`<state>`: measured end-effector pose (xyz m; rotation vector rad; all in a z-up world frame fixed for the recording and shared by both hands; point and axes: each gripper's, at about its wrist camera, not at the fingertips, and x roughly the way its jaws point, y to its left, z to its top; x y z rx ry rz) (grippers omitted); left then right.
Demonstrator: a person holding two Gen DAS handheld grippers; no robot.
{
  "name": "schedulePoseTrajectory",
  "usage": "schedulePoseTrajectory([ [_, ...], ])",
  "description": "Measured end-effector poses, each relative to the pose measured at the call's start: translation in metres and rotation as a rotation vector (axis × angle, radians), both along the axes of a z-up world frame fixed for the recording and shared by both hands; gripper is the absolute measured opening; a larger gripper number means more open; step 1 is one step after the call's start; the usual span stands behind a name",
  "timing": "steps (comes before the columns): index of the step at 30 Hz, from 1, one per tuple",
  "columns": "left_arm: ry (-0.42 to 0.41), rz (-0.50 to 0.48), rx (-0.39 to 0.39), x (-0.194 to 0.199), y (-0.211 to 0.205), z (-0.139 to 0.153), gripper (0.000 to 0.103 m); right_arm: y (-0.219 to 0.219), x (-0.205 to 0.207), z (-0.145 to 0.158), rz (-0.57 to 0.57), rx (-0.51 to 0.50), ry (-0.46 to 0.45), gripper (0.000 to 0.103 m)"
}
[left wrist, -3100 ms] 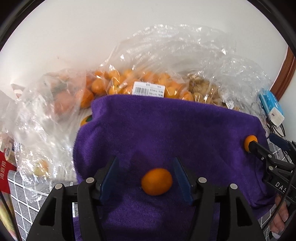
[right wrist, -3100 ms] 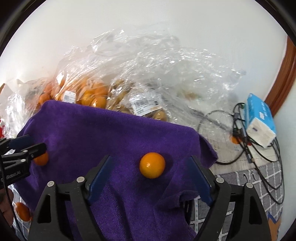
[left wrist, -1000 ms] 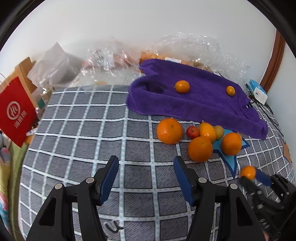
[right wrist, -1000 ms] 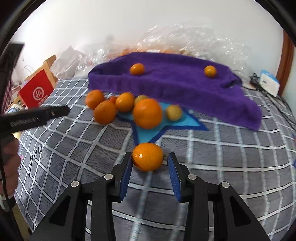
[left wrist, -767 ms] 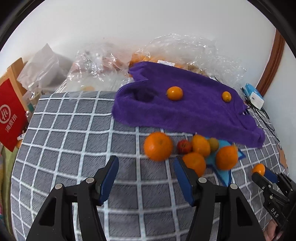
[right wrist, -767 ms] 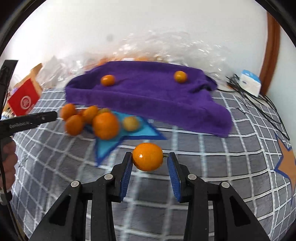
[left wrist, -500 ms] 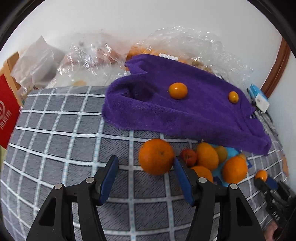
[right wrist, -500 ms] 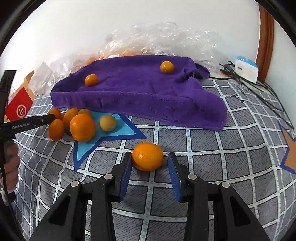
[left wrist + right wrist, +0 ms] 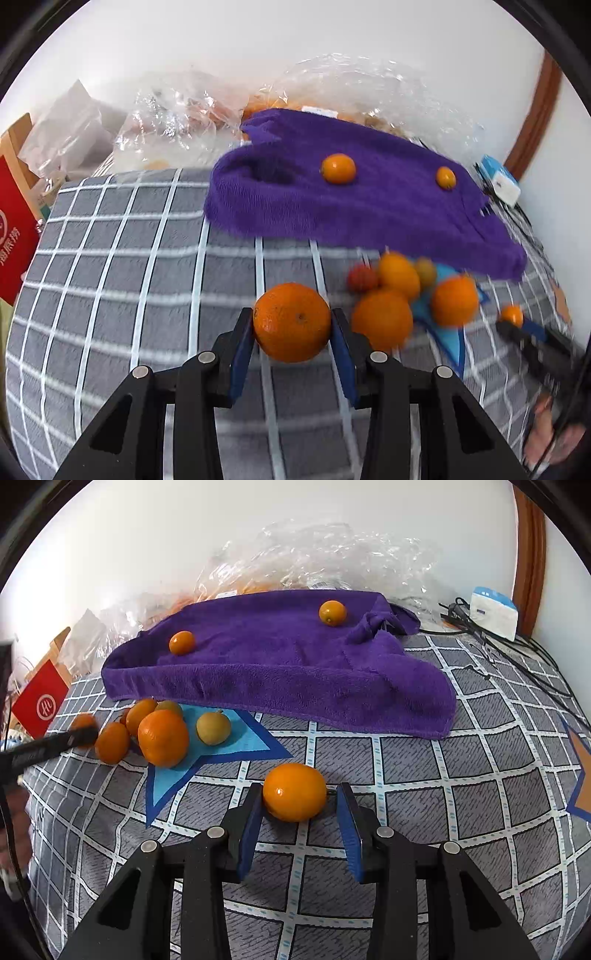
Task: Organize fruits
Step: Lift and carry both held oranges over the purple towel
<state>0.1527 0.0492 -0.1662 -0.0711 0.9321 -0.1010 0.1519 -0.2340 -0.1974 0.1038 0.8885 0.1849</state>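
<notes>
My left gripper (image 9: 292, 341) is shut on a large orange (image 9: 291, 322), its blue pads against both sides. My right gripper (image 9: 300, 814) stands open around a smaller orange (image 9: 294, 792) that rests on the checked cloth, with a gap at the right pad. A cluster of oranges and small fruits (image 9: 162, 736) lies on a blue star patch (image 9: 236, 744); it also shows blurred in the left wrist view (image 9: 400, 291). Two small oranges (image 9: 181, 642) (image 9: 332, 613) sit on a purple towel (image 9: 280, 664).
Clear plastic bags of fruit (image 9: 325, 565) lie behind the towel by the wall. A red box (image 9: 40, 701) stands at the left. A white and blue box (image 9: 493, 613) and black cables (image 9: 517, 653) lie at the right.
My left gripper moved in and closed on the large orange. My right gripper opened, and its orange now rests on the cloth between the fingers.
</notes>
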Motion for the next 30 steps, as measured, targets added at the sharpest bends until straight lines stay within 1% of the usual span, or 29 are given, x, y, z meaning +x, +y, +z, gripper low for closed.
schedulePoseTrajectory([
  [2,0.006,-0.022,0.004,-0.009,-0.002,-0.005,0.039,0.001,0.0,0.0,0.004,-0.009,-0.001,0.041],
  [3,0.005,-0.023,0.004,-0.01,-0.002,-0.008,0.039,0.002,-0.001,0.0,0.007,-0.013,-0.003,0.044],
  [6,-0.039,-0.001,0.004,-0.016,-0.002,-0.012,0.039,0.008,-0.002,0.0,0.013,-0.048,-0.009,0.045],
  [8,-0.053,0.001,0.002,-0.017,-0.001,-0.013,0.039,0.008,-0.002,0.0,0.016,-0.046,-0.009,0.046],
  [10,-0.067,0.006,0.005,-0.018,0.0,-0.014,0.039,0.003,-0.002,0.001,0.016,-0.013,-0.009,0.046],
  [15,-0.066,0.023,-0.037,-0.018,0.006,-0.013,0.041,-0.021,-0.003,0.0,-0.008,0.16,-0.009,0.046],
  [17,-0.065,0.019,-0.039,-0.017,0.006,-0.014,0.044,-0.023,-0.003,-0.001,-0.019,0.185,-0.008,0.046],
  [19,-0.063,0.005,-0.044,-0.017,0.004,-0.015,0.051,-0.02,-0.003,0.0,-0.016,0.164,-0.005,0.046],
  [21,-0.062,-0.004,-0.033,-0.017,0.001,-0.015,0.052,-0.013,-0.003,0.002,-0.008,0.12,-0.005,0.046],
  [23,-0.06,-0.008,-0.017,-0.016,-0.002,-0.015,0.052,-0.008,-0.003,0.002,-0.004,0.081,-0.006,0.046],
  [26,-0.06,-0.002,-0.02,-0.016,-0.002,-0.015,0.052,-0.004,-0.003,0.003,0.0,0.038,-0.008,0.046],
  [29,-0.061,-0.002,-0.012,-0.017,-0.003,-0.014,0.052,-0.001,-0.003,0.003,-0.003,0.014,-0.009,0.046],
  [30,-0.062,0.0,-0.008,-0.017,-0.003,-0.014,0.05,-0.001,-0.003,0.003,-0.004,0.008,-0.009,0.046],
])
